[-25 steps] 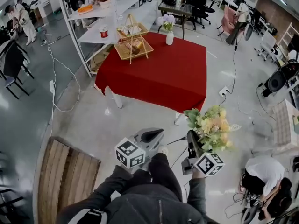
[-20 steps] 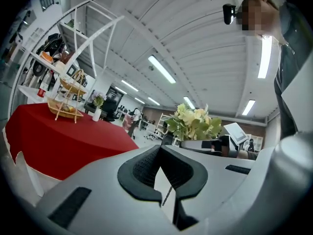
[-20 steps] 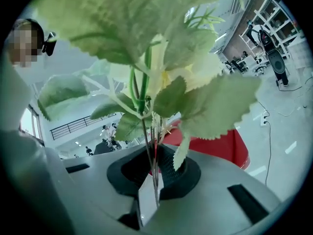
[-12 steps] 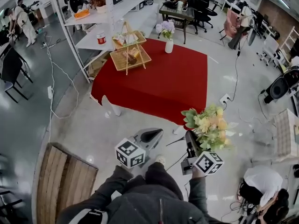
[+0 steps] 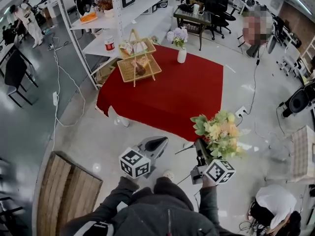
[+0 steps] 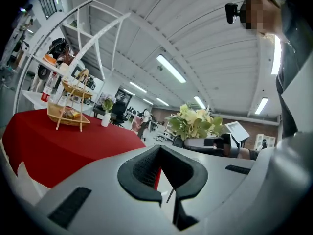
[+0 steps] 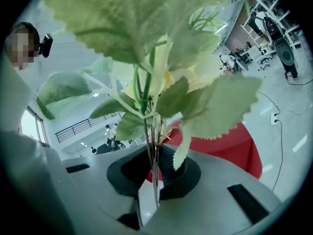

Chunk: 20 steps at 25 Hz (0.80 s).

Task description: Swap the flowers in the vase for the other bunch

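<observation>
A bunch of pale yellow and cream flowers [image 5: 220, 133] with serrated green leaves stands upright in the right gripper [image 5: 202, 149], out over the grey floor, just off the near right corner of a table with a red cloth [image 5: 167, 100]. The right gripper view alone shows the hold: its jaws are pressed together on the thin green stems, which rise from the dark pads while leaves fill most of the picture. The left gripper [image 5: 157, 143] is held beside it, to the left, with its jaws pressed together and nothing between them. Its own view shows the bunch off to its right and looks level across the red cloth. The head view alone gives the layout from above. At the table's far edge stands a small white vase [image 5: 182, 56] holding lilac flowers [image 5: 177, 34], well apart from the held bunch. A two-tier wicker basket stand [image 5: 137, 58] sits at the table's far left corner, near a white shelf rack [image 5: 116, 14]. A wooden pallet [image 5: 69, 191] lies on the floor at the lower left, and a person in a white top [image 5: 273, 202] crouches at the lower right.
</observation>
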Each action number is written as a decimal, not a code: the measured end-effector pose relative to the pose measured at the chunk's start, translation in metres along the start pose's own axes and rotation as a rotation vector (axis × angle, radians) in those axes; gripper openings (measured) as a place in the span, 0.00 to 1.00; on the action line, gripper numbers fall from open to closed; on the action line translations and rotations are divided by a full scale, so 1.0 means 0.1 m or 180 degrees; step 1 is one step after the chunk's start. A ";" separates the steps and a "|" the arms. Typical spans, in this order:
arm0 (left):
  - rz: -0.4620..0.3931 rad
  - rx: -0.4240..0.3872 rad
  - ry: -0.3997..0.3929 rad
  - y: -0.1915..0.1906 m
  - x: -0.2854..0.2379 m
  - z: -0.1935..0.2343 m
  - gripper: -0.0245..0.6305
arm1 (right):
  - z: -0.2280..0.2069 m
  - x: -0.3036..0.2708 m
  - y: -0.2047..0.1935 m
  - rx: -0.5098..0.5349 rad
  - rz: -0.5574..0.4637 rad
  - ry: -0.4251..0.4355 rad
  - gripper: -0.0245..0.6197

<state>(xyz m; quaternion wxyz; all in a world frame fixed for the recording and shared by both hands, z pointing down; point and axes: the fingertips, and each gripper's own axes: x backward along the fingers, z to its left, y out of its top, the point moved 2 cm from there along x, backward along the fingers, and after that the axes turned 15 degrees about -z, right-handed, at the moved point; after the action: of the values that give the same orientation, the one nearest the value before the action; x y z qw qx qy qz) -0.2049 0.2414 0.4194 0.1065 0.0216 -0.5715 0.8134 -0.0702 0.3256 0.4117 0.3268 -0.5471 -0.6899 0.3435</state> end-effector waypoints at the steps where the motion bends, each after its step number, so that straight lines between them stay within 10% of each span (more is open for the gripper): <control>1: -0.0003 -0.0002 0.0023 0.00 -0.03 0.03 0.05 | -0.03 -0.04 0.01 0.0017 0.0016 0.0012 0.07; 20: 0.0062 0.0071 0.0062 -0.32 -0.91 0.17 0.05 | -0.76 -0.33 0.22 -0.0140 0.0021 0.0108 0.07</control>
<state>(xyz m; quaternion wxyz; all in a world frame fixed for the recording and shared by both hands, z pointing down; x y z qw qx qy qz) -0.1113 0.2224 0.4408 0.1039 0.0093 -0.5615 0.8209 0.0102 0.3060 0.4322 0.3251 -0.5621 -0.6898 0.3200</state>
